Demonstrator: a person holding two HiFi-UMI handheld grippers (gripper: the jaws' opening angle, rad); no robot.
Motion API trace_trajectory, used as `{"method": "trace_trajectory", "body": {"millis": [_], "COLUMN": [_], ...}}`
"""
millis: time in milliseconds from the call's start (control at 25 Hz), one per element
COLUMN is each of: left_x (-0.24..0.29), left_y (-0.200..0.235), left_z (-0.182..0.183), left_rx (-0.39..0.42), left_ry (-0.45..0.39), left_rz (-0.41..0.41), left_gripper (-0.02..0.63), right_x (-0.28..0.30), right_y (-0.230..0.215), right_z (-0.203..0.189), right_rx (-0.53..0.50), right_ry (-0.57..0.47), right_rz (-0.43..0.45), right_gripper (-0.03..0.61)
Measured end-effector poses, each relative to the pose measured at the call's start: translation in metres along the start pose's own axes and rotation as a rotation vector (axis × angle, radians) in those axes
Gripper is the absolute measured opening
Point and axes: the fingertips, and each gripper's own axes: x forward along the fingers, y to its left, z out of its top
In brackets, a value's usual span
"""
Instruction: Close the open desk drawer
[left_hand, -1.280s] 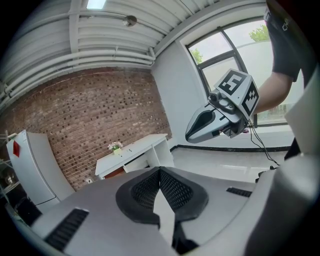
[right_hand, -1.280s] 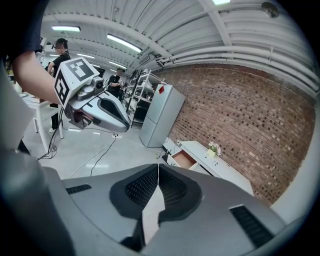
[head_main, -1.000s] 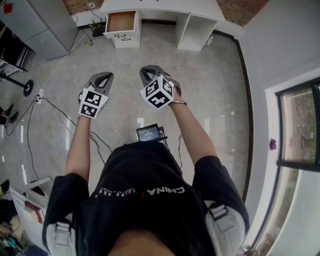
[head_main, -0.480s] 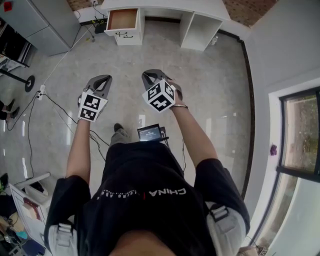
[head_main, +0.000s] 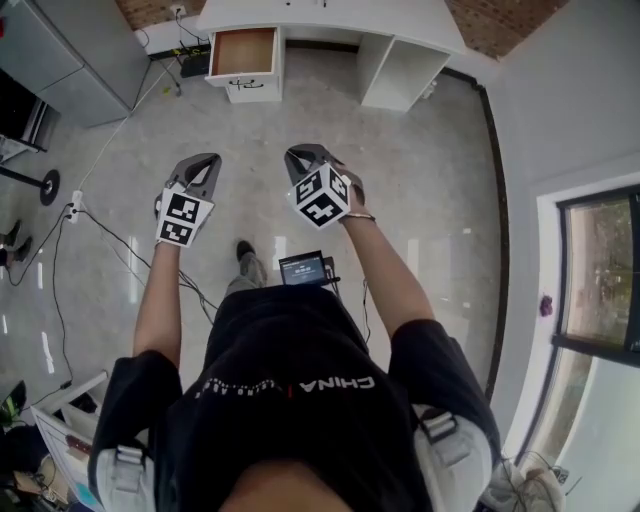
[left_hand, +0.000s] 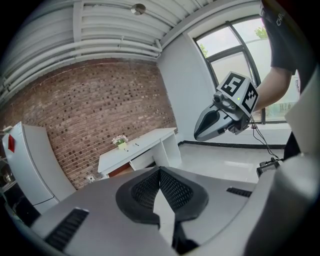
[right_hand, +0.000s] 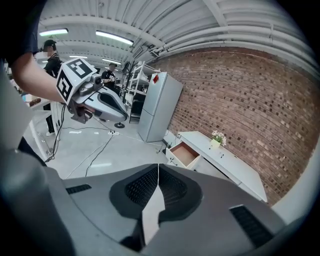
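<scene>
Where the grey floor meets the brick wall: white desk, its drawer pulled open, bare wooden bottom showing, well apart from both grippers. Left gripper: jaws together, empty. Right gripper: jaws together, empty.

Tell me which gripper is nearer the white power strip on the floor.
Left. The left gripper hangs to the right of the power strip in the head view; the right gripper is farther right, beyond the left one.
</scene>
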Motion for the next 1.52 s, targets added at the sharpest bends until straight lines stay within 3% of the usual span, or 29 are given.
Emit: {"method": "trace_trajectory", "body": {"millis": [320,560,800,1080,1320,1520], "left_x": [0.041,0.063,0.081,0.124,0.173,0.226], "left_y": [0.12,0.18,0.21,0.218,0.257,0.294], "left_z": [-0.02,-0.041,-0.054,-0.059,-0.055,-0.03], "left_rx": [0.002,0.011,-0.003,-0.025,-0.023,-0.02], "left_ry": [-0.005,0.006,0.008,0.024,0.059,0.066], "left_rz": [-0.058,-0.114,-0.152,-0.168,-0.137,-0.112], "left_gripper": [0.012,0.012,0.012,0.012,0.012,0.012], "right_x": [0.097,0.157,0.188,0.22,0.271,0.308], "right_y": [-0.035,-0.038,-0.033,-0.067,-0.111,-0.171], "right_z": [0.072,0.103,0.107,0.093,0.105,0.118], "right_rx": [0.03,0.043,0.06,0.076,0.069,0.071], "right_ry": [0.026,0.055,0.098,0.125,0.092,0.063], "right_rz": [-0.033,-0.04,-0.032,-0.01,0.029,0.045], "right_gripper": [0.017,0.017,0.017,0.017,0.017,0.017]}}
